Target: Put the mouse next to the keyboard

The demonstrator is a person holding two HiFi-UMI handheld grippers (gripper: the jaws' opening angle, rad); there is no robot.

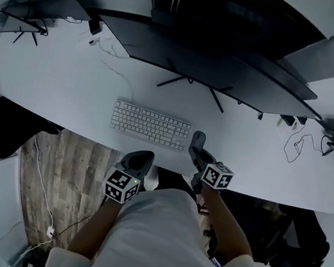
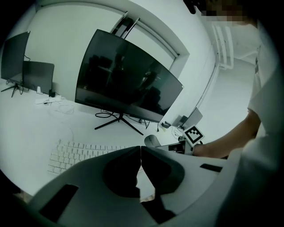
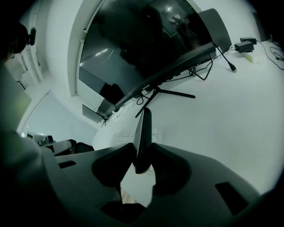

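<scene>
Mouse (image 3: 144, 124) | light, hard, smooth, could slip | your right gripper (image 3: 142, 150) pinches its sides, hold it there | your left gripper (image 2: 140, 150) is closed on nothing | keyboard (image 1: 151, 125) near

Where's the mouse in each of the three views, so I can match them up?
Head view: the mouse sits at the tip of the right gripper, just right of the keyboard.
Left gripper view: the mouse is a small grey hump right of centre, past the keyboard's right end.
Right gripper view: the mouse is low centre, edge-on, clamped by that gripper.
Shared landmark: the large dark monitor.
</scene>
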